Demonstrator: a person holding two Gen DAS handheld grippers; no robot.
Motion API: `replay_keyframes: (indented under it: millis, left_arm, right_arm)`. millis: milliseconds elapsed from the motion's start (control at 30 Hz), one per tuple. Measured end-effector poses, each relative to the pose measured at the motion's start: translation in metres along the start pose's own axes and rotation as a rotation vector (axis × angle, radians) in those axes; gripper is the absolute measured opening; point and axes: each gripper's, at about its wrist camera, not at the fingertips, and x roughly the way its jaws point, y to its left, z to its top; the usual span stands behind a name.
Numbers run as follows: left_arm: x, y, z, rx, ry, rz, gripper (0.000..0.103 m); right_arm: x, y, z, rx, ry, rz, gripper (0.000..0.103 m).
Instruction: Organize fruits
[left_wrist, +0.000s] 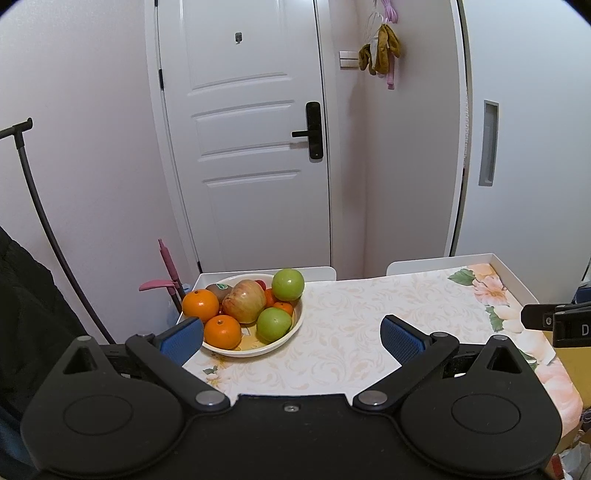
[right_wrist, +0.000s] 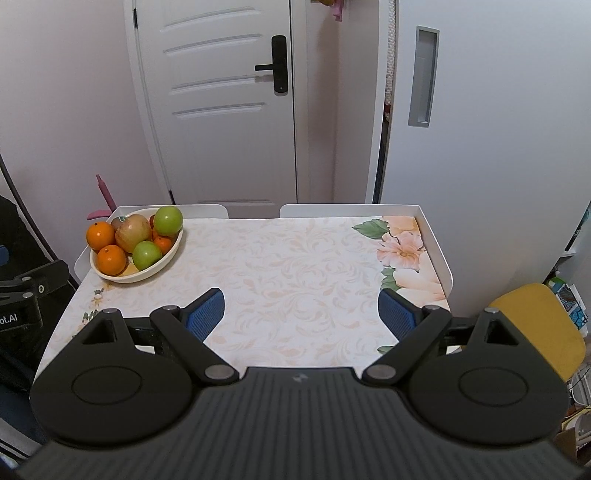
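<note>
Left tool (left_wrist: 291, 338) spread wide, empty, nearest bowl (left_wrist: 284, 338) of fruits (left_wrist: 243, 306) at surface (right_wrist: 295, 266) far-left corner; right tool (right_wrist: 301, 314) likewise agape, empty. Fruits probably piled for sorting.

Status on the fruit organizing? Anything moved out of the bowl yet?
Done: nothing visible. All fruit sits piled in the bowl: two oranges, two green apples, a red-yellow apple, a kiwi and smaller pieces behind.
In hand: nothing. Left gripper and right gripper are both open and empty above the table.
Left: the whole job.
</note>
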Motion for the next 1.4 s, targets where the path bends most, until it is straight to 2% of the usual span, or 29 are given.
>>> replay_keyframes:
  millis: [1400]
  left_arm:
    - [0.0046,-0.0006,0.0038,-0.005,-0.005,0.006,0.103]
  right_arm:
    - [0.0096,0.0019,0.0031,0.008,0.013,-0.007,0.103]
